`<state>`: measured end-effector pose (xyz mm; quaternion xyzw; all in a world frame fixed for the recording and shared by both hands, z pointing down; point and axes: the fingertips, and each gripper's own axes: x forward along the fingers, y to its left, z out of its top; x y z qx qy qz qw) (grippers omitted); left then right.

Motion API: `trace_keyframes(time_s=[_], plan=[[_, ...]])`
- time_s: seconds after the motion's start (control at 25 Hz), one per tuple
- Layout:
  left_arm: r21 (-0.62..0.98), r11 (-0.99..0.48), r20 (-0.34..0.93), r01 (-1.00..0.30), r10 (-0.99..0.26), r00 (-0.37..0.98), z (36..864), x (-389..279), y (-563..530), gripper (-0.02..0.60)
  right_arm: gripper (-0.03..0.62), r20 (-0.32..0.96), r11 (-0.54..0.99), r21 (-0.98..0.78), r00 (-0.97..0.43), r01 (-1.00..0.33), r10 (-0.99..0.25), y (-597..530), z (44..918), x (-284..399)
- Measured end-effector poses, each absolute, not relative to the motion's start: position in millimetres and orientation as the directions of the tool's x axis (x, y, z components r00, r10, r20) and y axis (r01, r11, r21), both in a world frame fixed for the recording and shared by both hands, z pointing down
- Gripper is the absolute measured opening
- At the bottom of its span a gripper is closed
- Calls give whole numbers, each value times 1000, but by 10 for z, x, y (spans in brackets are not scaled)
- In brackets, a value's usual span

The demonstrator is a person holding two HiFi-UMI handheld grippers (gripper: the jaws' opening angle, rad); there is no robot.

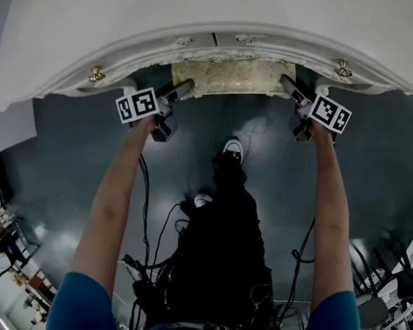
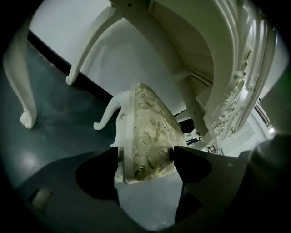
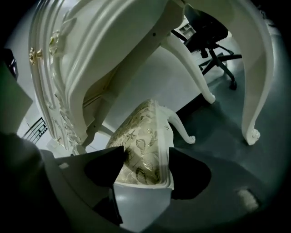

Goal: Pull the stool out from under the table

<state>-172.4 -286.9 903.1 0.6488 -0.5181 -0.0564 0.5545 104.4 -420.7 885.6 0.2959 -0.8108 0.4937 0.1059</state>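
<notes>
The stool (image 1: 230, 76), with a cream leaf-patterned seat and a white frame, stands under the white table (image 1: 202, 19); only its near edge shows below the table's rim. My left gripper (image 1: 186, 87) is at the seat's left corner and my right gripper (image 1: 288, 82) at its right corner. In the left gripper view the seat corner (image 2: 148, 132) lies between the wide jaws of the left gripper (image 2: 146, 159), which sit close beside it. The right gripper view has the other corner (image 3: 141, 145) between the jaws of the right gripper (image 3: 145, 159). I see no firm pinch on either side.
Curved white table legs (image 2: 22, 91) (image 3: 254, 91) stand on the dark floor to both sides of the stool. A black office chair (image 3: 209, 32) is beyond the table. The person's shoe (image 1: 234, 148) and hanging cables (image 1: 147, 213) are below the grippers.
</notes>
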Motion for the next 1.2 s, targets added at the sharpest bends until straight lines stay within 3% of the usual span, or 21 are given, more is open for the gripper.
trace_keyframes(time_s=[0.4, 1.2], plan=[[755, 156, 509, -637, -752, 419, 8995, -1716, -2856, 351, 287, 493, 322, -721, -781, -613, -383, -4177, 8868, 1076], [738, 195, 578, -646, -677, 455, 9088, -1398, -1921, 350, 265, 612, 263, -701, -749, -662, -255, -3141, 8974, 1443]])
